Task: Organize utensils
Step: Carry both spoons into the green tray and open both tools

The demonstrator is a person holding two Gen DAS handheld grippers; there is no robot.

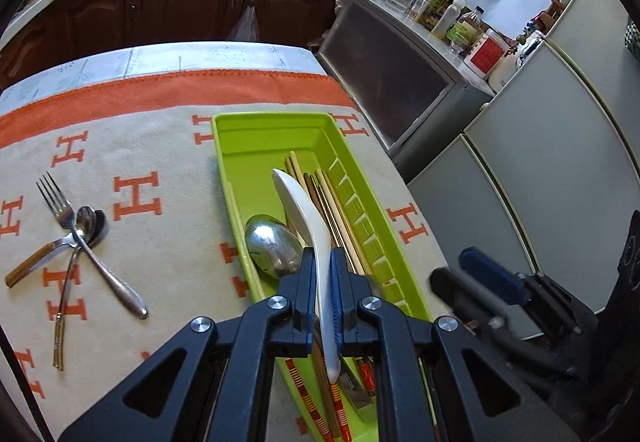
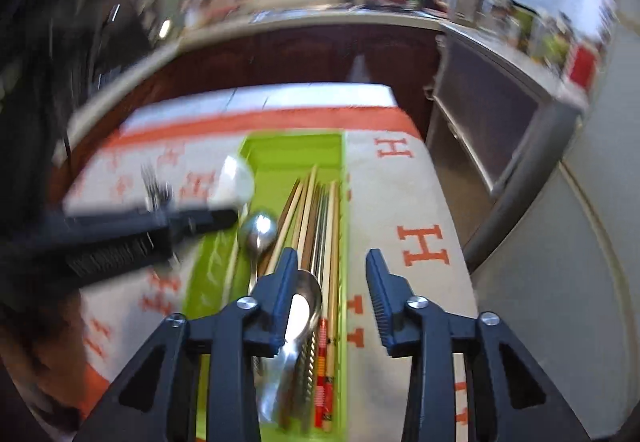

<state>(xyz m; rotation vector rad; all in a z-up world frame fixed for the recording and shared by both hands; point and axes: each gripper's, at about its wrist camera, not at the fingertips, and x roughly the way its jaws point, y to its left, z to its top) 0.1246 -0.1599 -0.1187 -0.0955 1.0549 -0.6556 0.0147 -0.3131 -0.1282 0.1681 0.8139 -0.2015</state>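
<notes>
My left gripper (image 1: 321,256) is shut on a white ceramic spoon (image 1: 304,214) and holds it above the green utensil tray (image 1: 256,138). The tray holds several chopsticks (image 1: 336,210) and a metal spoon (image 1: 272,244). A fork (image 1: 54,202) and two metal spoons (image 1: 90,230) lie crossed on the cloth to the left. My right gripper (image 2: 333,262) is open and empty over the near end of the tray (image 2: 296,150), above a metal spoon (image 2: 302,306) and chopsticks (image 2: 316,210). The left gripper with the white spoon (image 2: 236,180) shows blurred at the left.
The table wears a cream cloth with orange H marks (image 1: 136,198) and an orange band. A grey cabinet (image 1: 392,82) with bottles on top and a pale fridge (image 1: 540,162) stand to the right. Dark kitchen cupboards (image 1: 192,6) run behind the table.
</notes>
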